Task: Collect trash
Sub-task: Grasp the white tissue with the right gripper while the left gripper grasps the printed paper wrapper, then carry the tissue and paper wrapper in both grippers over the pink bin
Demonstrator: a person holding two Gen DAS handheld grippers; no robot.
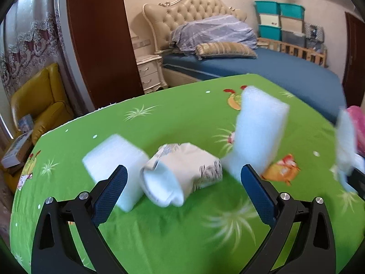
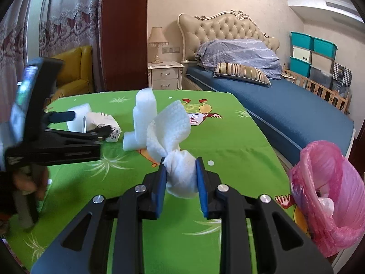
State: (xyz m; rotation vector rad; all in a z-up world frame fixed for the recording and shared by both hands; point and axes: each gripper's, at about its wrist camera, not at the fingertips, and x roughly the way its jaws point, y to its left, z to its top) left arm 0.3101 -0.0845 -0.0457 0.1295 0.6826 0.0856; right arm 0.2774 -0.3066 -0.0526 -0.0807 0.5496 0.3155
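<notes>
Two tongs over the green tablecloth [image 2: 228, 141]. Right tongs [image 2: 180, 173] pinched tight on a white paper towel [image 2: 182, 175] – its loose end fans up just ahead of the tips. Pink-lined bin [image 2: 319, 196] to their right. Left tongs [image 1: 184, 178] spread wide, nothing gripped – crumpled wrapper [image 1: 182, 173] betw. the fingers, foam block [image 1: 114, 157] at the left finger, tall foam strip [image 1: 260, 125] by the right.

Blue bed [image 2: 285, 111], tufted headboard [image 2: 228, 29]
</notes>
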